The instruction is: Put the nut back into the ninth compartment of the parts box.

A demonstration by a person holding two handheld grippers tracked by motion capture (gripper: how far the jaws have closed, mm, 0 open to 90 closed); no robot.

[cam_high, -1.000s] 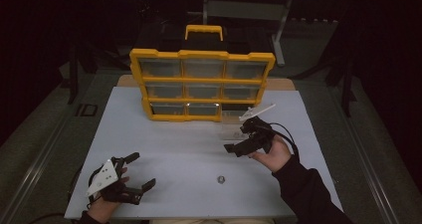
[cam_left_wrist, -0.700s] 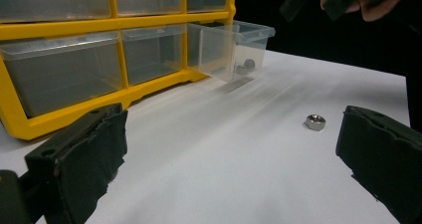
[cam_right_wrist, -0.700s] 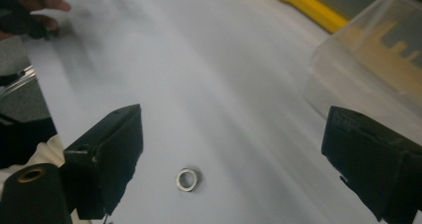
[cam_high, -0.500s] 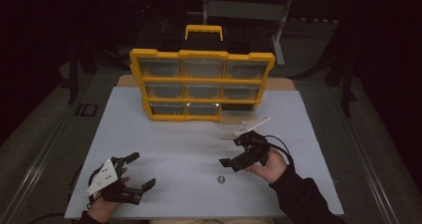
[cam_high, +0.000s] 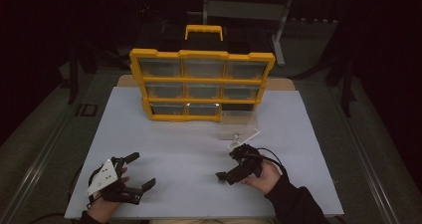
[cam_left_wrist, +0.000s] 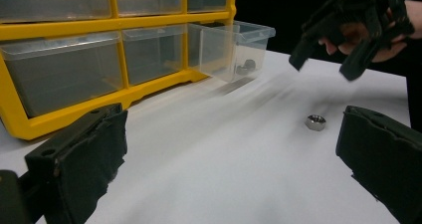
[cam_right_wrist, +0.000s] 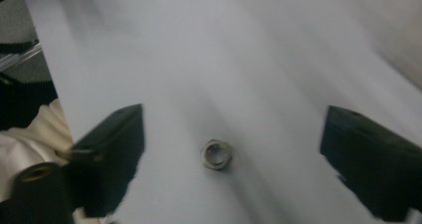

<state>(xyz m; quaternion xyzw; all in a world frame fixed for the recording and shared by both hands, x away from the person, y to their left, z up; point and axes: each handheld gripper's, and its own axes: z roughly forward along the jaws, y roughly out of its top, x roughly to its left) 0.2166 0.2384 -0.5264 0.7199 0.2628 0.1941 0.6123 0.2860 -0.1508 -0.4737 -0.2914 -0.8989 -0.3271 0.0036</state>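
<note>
A small metal hex nut (cam_right_wrist: 216, 154) lies flat on the white table top (cam_high: 189, 144), also seen in the left gripper view (cam_left_wrist: 315, 122). My right gripper (cam_high: 228, 165) hovers just over it, pointing down. Its jaws stand on either side of the nut without touching it and have just been closing a little. It stays open (cam_right_wrist: 234, 134). My left gripper (cam_high: 140, 171) rests open near the front left of the table, with nothing between its jaws (cam_left_wrist: 234, 134). It looks across at the right gripper (cam_left_wrist: 323, 67).
A yellow drawer organiser (cam_high: 201, 79) stands upright at the back of the table. One clear drawer (cam_high: 240, 124) is pulled out at its lower right and holds a dark nut (cam_left_wrist: 246, 65). A sleeve and hand come in from the bottom right.
My right gripper has come down and toward the front of the table, ending over the nut. The left gripper and the organiser have stayed put.
</note>
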